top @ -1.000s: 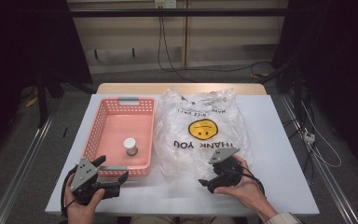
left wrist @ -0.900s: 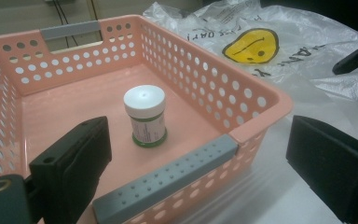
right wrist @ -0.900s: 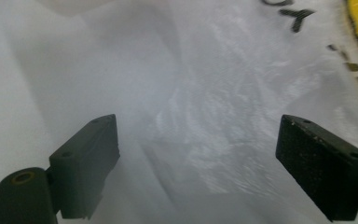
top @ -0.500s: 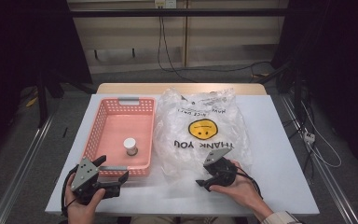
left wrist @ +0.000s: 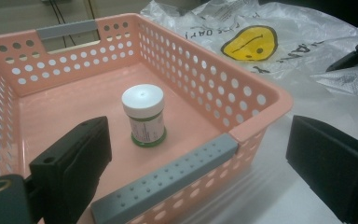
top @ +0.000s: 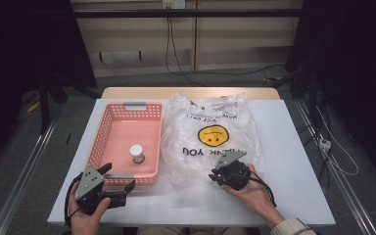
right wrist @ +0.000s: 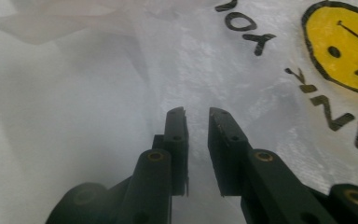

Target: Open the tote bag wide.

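Taking the pink basket (top: 127,142) as the landmark: the left claw (top: 120,188) rests on the white surface (top: 293,161) just outside the basket's near rim, jaws spread wide with nothing between them, pointing in over that rim. In the left gripper view the small white-capped jar (left wrist: 143,115) stands upright on the basket floor, straight ahead of that claw and beyond the grey handle (left wrist: 165,179).

To the right of the basket, touching its long side, lies the clear plastic bag (top: 210,137) with the yellow smiley, flat and crumpled, its long axis running away from the person. The right claw (top: 219,175) sits at the bag's near edge, aimed toward the basket. Its jaws have just been closing and now stand only a narrow gap apart, with bag film between them; whether the pads already pinch that film I cannot tell. The bag is directly under and ahead of the right claw, so the right hand is by far the nearer one for lifting that edge.
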{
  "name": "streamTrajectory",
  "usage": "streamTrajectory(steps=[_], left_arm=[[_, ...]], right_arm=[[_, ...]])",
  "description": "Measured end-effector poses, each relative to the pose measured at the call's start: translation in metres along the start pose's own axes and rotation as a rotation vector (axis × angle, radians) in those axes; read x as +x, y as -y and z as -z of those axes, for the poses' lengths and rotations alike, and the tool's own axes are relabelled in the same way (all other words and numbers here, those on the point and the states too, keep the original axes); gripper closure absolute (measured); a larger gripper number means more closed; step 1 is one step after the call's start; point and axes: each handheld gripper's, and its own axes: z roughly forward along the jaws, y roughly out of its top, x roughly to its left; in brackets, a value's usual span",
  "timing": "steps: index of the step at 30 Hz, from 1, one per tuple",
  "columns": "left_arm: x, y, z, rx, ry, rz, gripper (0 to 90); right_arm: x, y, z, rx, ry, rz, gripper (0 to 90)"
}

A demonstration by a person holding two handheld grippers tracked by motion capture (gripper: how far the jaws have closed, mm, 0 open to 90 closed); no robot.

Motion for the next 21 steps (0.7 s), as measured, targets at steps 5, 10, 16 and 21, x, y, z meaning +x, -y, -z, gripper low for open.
streamTrajectory(steps=[5, 10, 16, 21], left_arm=[[0.0, 0.0, -0.001, 0.007, 0.002, -0.005, 6.4], [0.0, 0.0, 0.0, 0.006, 0.004, -0.004, 6.4], [0.0, 0.0, 0.0, 0.008, 0.004, -0.006, 6.4], [0.0, 0.0, 0.0, 0.003, 0.006, -0.002, 6.4]], right_arm=[[0.007, 0.0, -0.011, 0.035, -0.031, 0.021, 63.3], [0.001, -0.001, -0.016, 0.066, -0.047, -0.056, 63.5], [-0.007, 0.0, -0.017, 0.047, -0.052, -0.084, 81.3], [-0.009, 0.0, -0.017, 0.052, -0.036, -0.092, 90.0]])
